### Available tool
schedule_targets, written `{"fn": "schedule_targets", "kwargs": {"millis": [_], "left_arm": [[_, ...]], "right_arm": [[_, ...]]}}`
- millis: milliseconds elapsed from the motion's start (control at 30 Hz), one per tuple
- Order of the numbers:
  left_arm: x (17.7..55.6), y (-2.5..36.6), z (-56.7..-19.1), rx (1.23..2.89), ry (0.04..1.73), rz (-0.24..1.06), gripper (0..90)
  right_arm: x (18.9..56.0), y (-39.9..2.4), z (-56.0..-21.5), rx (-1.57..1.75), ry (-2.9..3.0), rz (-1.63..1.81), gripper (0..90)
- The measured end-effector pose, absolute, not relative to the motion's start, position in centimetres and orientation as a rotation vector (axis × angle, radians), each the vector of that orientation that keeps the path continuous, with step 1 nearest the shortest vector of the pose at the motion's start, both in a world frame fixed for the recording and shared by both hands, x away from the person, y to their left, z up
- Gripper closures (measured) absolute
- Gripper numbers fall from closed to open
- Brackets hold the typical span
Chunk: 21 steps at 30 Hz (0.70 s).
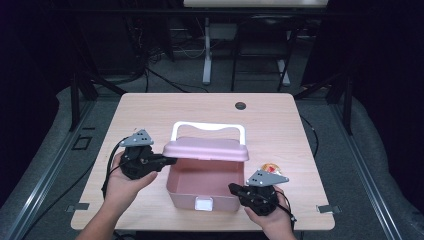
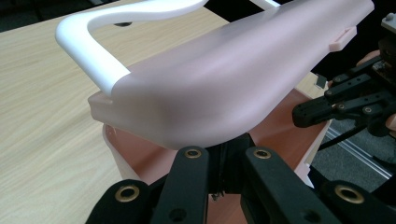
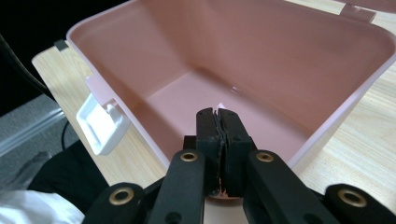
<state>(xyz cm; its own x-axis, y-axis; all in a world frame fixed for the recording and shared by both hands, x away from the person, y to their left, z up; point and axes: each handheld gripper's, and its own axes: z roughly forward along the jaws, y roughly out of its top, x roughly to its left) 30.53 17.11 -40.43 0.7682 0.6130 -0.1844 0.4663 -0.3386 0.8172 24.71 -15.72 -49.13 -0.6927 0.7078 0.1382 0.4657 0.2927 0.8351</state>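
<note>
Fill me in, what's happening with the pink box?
A person works a pink box on the table with two handheld grippers. The left gripper is shut on the edge of the lid, holding it raised with the white handle behind. The right gripper is shut on the box's near right rim. The inside looks empty.

The high view looks forward and down over the whole table (image 1: 150,107) from the near side. Each gripper view rides close at the pink box (image 1: 200,185), left facing its raised lid (image 2: 224,79), right facing its open hollow; all share that box.
</note>
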Motion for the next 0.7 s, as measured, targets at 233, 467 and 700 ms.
{"fn": "schedule_targets", "kwargs": {"millis": [233, 467, 700], "left_arm": [[30.67, 17.17, -40.12, 1.993, 0.819, 0.193, 89.9], [30.76, 17.0, -39.94, 1.994, 0.815, 0.201, 89.9], [31.07, 16.85, -39.66, 1.986, 0.817, 0.201, 89.9]], "right_arm": [[24.9, -15.72, -49.39, 1.073, 2.317, 1.341, 89.7], [25.26, -16.1, -49.38, 1.063, 2.327, 1.334, 89.7], [25.56, -16.43, -49.41, 1.069, 2.323, 1.339, 89.8]]}}
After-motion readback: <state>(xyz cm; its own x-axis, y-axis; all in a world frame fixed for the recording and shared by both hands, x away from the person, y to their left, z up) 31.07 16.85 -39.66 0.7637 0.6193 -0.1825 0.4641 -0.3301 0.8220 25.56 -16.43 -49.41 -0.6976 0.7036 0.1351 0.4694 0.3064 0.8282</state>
